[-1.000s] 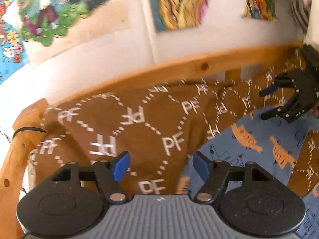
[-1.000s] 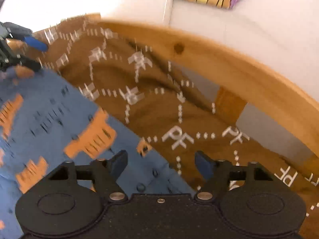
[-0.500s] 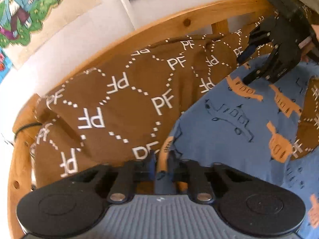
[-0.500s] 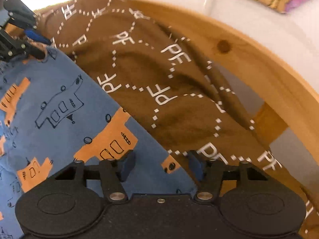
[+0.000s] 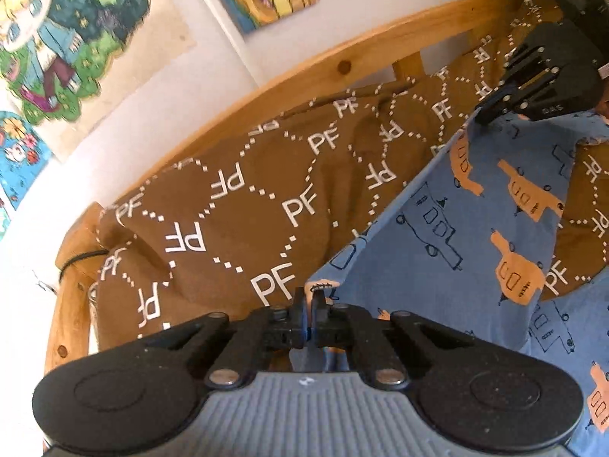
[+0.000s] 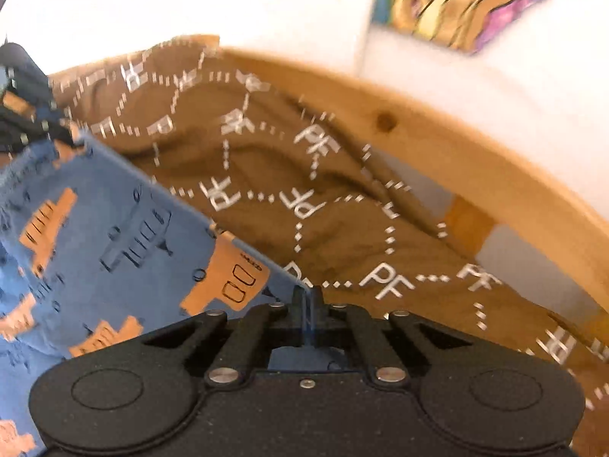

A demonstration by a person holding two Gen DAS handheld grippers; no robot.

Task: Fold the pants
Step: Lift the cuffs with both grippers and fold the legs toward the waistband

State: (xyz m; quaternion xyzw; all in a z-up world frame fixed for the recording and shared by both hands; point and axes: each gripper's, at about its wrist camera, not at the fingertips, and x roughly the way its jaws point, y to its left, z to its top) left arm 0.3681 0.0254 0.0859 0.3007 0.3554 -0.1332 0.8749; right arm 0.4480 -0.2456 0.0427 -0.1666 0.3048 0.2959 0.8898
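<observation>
The blue pants (image 5: 449,228), printed with orange and outlined vehicles, lie on a brown blanket. At the bottom of the left wrist view my left gripper (image 5: 309,299) is shut on a corner of their edge. That view also shows my right gripper (image 5: 485,114) at the upper right, pinching the far end of the same edge. The cloth runs taut and slightly raised between the two. In the right wrist view the right gripper (image 6: 307,297) is shut on the pants (image 6: 114,236) at a corner, with the left gripper (image 6: 57,133) at the far left, blurred.
A brown blanket (image 5: 236,205) with white "PF" lettering covers the bed under the pants. A curved wooden bed rail (image 5: 342,64) runs behind it, with a corner post (image 5: 72,285) and a black cord at the left. Posters (image 5: 68,38) hang on the white wall.
Both grippers went from open above the cloth to shut on the pants' edge. The edge now stretches between them, lifted off the blanket.
</observation>
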